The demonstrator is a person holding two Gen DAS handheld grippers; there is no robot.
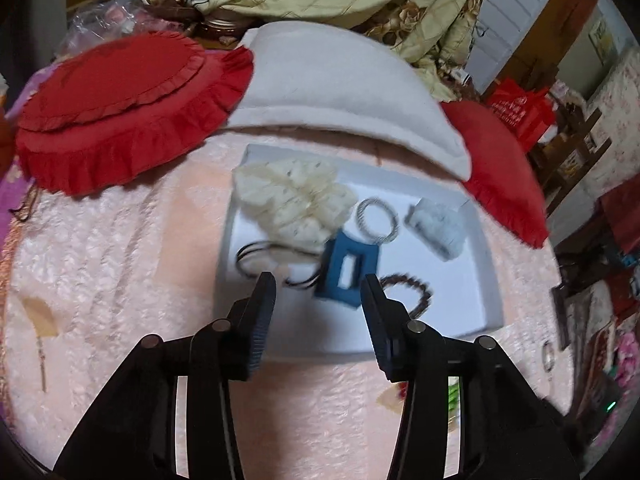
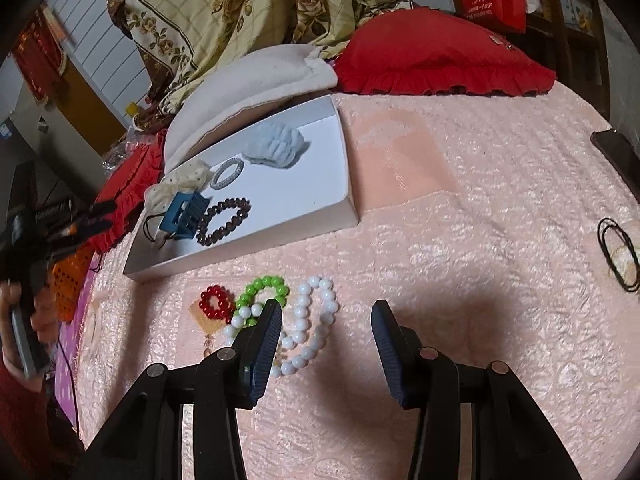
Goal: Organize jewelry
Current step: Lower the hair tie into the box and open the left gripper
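Worth easing the right gripper (image 2: 326,318), fingers parted and empty, left over the white bead necklace (image 2: 308,320) on the pink bedspread (image 2: 460,260) before pinching one strand, while the left gripper (image 1: 319,296), also apart and holding nothing, hangs over the white tray (image 1: 486,280).

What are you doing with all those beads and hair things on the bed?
A person is sorting jewelry into a white tray. The left tongs hang open over the tray, above a blue hair clip, holding nothing. The right tongs are open beside the white bead bracelet, green bracelet and red bracelet, which wait on the blanket.
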